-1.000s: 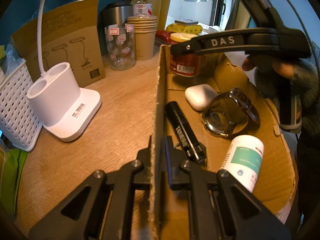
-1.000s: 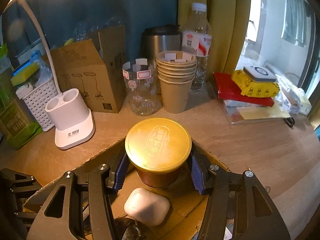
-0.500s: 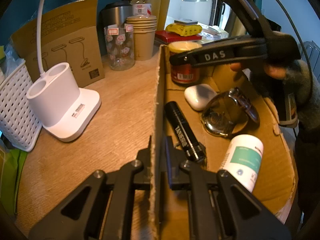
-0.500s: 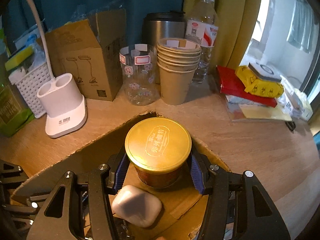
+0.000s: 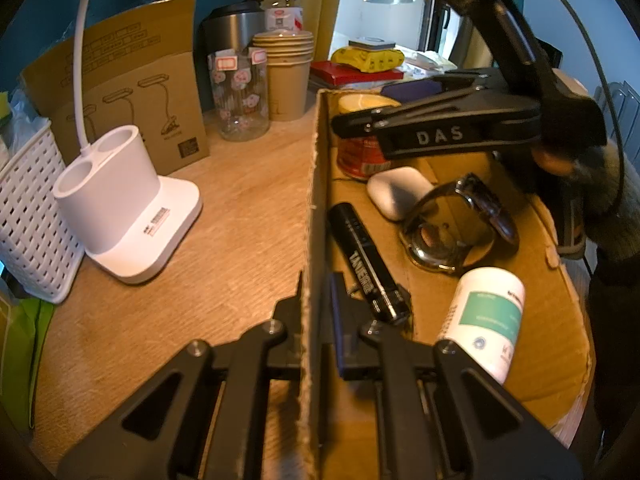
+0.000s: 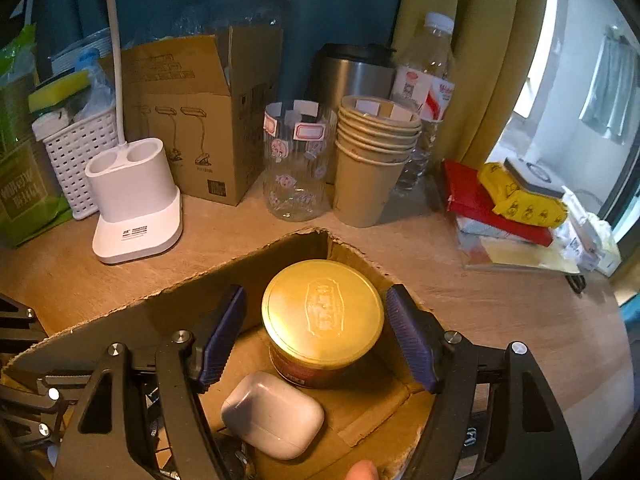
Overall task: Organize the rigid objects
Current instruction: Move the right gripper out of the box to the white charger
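While the left gripper was clamped on the near wall of the cardboard box, the right gripper was opening around the gold-lidded tin, its pads clear of the tin. The tin stood in the box's far corner, the white case just beside it.

Tin in box corner, earbud case just before it.
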Action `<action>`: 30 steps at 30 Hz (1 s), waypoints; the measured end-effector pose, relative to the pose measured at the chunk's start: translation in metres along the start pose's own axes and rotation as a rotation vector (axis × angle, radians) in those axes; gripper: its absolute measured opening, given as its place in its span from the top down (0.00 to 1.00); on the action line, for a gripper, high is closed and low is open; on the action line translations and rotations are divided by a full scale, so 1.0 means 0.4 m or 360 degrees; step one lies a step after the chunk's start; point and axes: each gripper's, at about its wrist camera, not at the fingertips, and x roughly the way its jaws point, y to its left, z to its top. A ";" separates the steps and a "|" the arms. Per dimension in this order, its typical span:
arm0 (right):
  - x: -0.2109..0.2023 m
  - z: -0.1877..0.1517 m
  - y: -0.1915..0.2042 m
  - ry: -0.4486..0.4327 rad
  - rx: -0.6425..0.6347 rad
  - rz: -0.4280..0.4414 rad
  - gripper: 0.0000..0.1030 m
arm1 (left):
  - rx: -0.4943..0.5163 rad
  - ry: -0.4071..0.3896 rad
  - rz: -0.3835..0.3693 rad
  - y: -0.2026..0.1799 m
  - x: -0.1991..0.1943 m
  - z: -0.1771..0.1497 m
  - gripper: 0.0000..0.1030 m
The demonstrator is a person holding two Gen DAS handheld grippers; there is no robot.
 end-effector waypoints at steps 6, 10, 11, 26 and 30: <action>-0.050 -0.009 -0.009 -0.0072 0.0065 -0.0046 0.27 | 0.0000 0.0000 0.0001 0.002 0.000 0.000 0.90; -0.098 -0.014 -0.021 -0.0137 0.0128 -0.0114 0.27 | 0.0003 -0.0002 0.0007 -0.008 -0.002 -0.003 0.90; -0.112 -0.015 -0.024 -0.0151 0.0145 -0.0134 0.27 | 0.0004 -0.0002 0.0010 -0.016 -0.003 -0.003 0.90; -0.303 -0.081 -0.106 -0.0373 0.0430 -0.0322 0.27 | 0.0007 -0.0004 0.0018 -0.019 -0.003 -0.004 0.90; -0.324 -0.102 -0.127 -0.0389 0.0483 -0.0355 0.27 | 0.0009 -0.0005 0.0019 -0.019 -0.003 -0.004 0.90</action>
